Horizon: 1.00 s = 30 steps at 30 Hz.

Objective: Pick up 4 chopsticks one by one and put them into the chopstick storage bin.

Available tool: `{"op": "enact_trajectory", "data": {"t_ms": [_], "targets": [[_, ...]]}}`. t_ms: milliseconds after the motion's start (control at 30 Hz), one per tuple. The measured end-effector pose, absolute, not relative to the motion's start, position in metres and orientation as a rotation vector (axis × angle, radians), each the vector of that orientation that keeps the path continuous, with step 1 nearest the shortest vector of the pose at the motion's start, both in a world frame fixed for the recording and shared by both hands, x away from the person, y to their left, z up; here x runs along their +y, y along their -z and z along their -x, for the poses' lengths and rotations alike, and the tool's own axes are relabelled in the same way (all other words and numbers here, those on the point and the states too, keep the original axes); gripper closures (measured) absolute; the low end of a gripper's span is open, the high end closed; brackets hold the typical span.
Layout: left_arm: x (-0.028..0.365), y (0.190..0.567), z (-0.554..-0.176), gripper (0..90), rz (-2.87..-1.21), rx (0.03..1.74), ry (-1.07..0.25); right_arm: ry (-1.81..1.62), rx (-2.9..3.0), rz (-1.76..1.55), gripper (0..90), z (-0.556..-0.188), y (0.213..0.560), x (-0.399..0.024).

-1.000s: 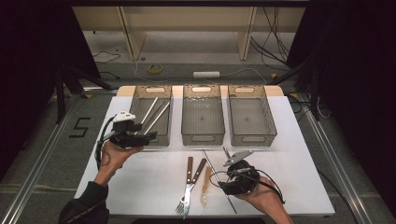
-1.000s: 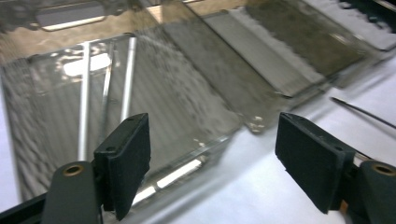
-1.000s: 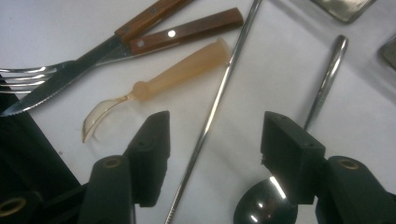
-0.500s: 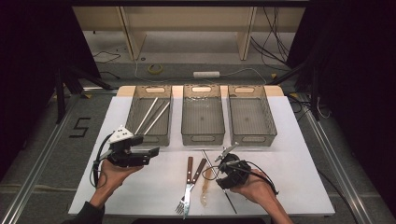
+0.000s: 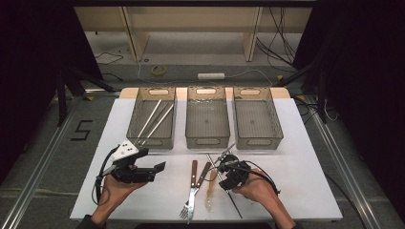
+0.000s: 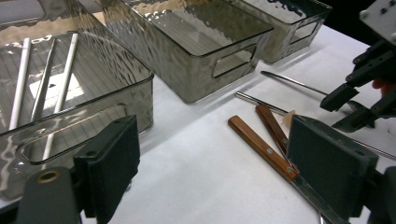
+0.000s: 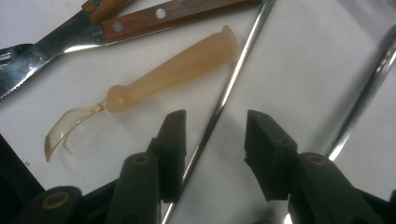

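Right gripper view: right tongs (image 7: 212, 154) closing, still spread astride the steel rod (image 7: 224, 100); left tongs (image 6: 224, 179) spread, empty.

High view looks down over my table (image 5: 305, 143); my 2 gripper views sit close, sharing the wooden-handled cutlery (image 6: 261, 147).

"5" on the floor (image 5: 82, 130)

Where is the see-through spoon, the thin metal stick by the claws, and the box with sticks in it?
plastic spoon (image 7: 173, 70): right gripper view, on its handle.
metal rod (image 7: 233, 79): right gripper view, mid-shaft.
left bin (image 5: 154, 142): high view, near wall.
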State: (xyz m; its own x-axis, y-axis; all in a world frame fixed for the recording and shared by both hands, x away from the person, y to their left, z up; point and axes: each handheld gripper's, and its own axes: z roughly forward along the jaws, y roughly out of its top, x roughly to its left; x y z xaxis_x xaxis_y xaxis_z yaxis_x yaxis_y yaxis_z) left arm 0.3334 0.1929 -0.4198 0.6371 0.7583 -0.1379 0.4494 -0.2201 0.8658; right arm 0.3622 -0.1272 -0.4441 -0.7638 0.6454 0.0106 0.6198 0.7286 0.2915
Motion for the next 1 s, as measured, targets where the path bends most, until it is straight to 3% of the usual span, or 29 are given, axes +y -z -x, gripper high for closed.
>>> {"op": "enact_trajectory", "data": {"t_ms": [567, 1000], "targets": [[0.190, 0.423, -0.327, 16.5, -1.884, 0.947, -0.400, -0.336, 2.872, -1.038, 73.7, -0.372, 0.453, -0.117], [0.187, 0.424, -0.325, 16.3, -1.891, 0.939, -0.405, -0.308, 2.891, -1.064, 78.5, -0.375, 0.455, -0.115]]}}
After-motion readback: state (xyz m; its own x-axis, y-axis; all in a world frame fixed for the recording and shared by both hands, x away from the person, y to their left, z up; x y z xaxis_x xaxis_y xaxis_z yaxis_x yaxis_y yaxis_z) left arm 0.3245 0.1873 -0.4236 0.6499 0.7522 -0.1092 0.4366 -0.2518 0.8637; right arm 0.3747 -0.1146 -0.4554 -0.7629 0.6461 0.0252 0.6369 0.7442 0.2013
